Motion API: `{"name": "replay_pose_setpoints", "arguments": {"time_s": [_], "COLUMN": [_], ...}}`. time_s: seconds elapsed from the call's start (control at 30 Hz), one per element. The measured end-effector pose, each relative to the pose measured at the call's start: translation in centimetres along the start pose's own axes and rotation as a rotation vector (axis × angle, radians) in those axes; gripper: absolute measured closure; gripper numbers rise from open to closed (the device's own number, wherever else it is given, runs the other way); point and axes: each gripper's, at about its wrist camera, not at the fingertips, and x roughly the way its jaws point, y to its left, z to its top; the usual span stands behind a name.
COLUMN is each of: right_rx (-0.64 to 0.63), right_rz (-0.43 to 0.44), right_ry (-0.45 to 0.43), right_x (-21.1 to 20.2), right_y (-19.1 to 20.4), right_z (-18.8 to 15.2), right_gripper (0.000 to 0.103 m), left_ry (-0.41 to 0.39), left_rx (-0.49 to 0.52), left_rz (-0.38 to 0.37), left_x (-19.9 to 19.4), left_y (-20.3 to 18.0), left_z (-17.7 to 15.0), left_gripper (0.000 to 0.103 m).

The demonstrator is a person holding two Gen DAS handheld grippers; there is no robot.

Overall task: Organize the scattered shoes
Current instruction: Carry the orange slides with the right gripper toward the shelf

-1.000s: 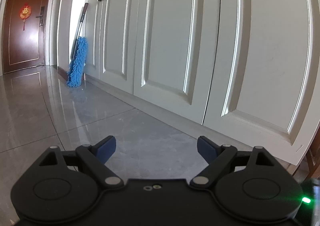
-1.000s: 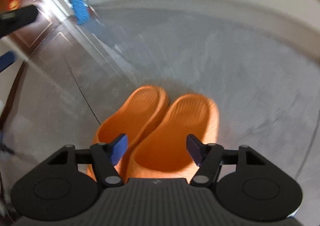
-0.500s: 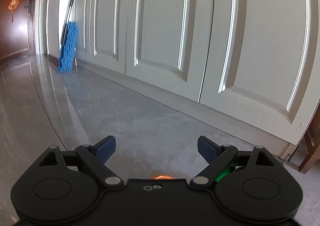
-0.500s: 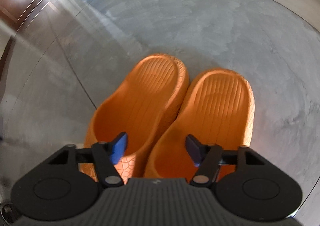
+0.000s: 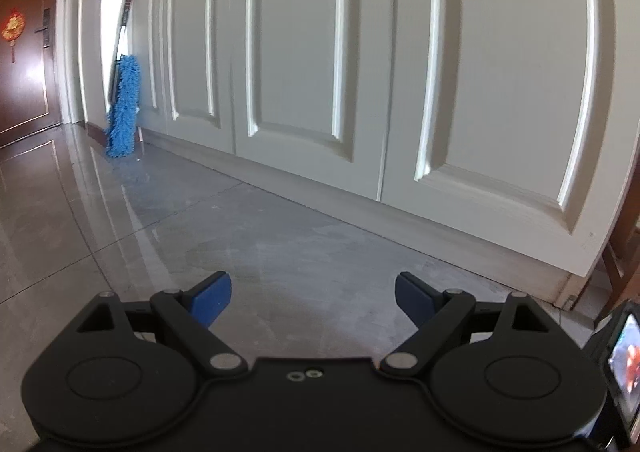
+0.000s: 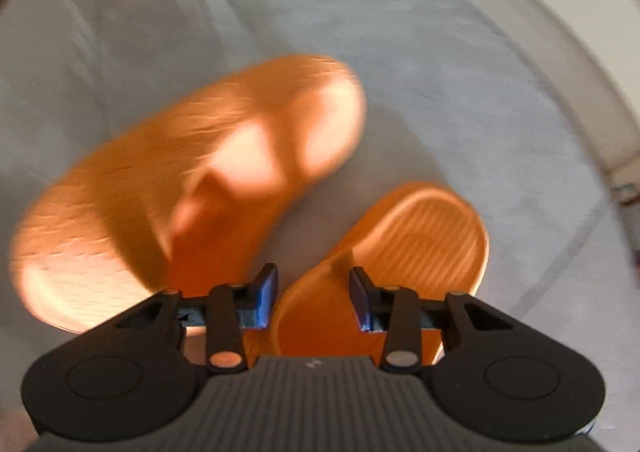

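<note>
In the right wrist view two orange slippers lie on the grey floor. My right gripper has its jaws narrowed around the left side wall of the right slipper, gripping it. The left slipper is blurred and lies askew to the left, its toe toward the upper right. In the left wrist view my left gripper is open and empty, low above the bare floor; no shoe shows there.
White panelled cabinet doors run along the right with a baseboard at floor level. A blue mop leans at their far end. A brown door is at far left. The other gripper's screen shows at lower right.
My right gripper has closed from wide open onto the right slipper's side wall. The left slipper has swung askew and now looks blurred. The left gripper's view has shifted slightly.
</note>
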Motion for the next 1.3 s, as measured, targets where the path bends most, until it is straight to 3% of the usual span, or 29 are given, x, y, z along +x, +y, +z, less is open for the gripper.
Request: {"name": "replay_pose_setpoints", "arguments": {"time_s": [0.1, 0.23, 0.6, 0.97, 1.1, 1.3], "right_rx": [0.055, 0.167, 0.222, 0.273, 0.310, 0.358], "right_rz": [0.000, 0.096, 0.223, 0.299, 0.379, 0.425], "right_ry": [-0.012, -0.036, -0.058, -0.084, -0.100, -0.110], "right_x": [-0.2, -0.3, 2.0, 1.9, 1.9, 2.1], "right_y": [-3.1, -5.3, -2.4, 0.4, 1.1, 2.9], "right_z": [-1.4, -2.1, -0.1, 1.7, 2.4, 3.7], "right_gripper": [0.067, 0.067, 0.065, 0.062, 0.060, 0.057], "left_ry": [-0.004, 0.000, 0.007, 0.029, 0.034, 0.026], "left_rx": [0.018, 0.021, 0.016, 0.080, 0.089, 0.090], "left_rz": [-0.018, -0.026, 0.014, 0.072, 0.082, 0.088], "left_x": [0.1, 0.1, 0.3, 0.9, 1.0, 1.0], "left_y": [-1.0, -1.6, -0.7, -0.5, -0.2, 0.3], "left_z": [-0.2, -0.4, -0.3, 0.1, 0.3, 0.5], "left_gripper": [0.013, 0.013, 0.013, 0.013, 0.013, 0.013]}}
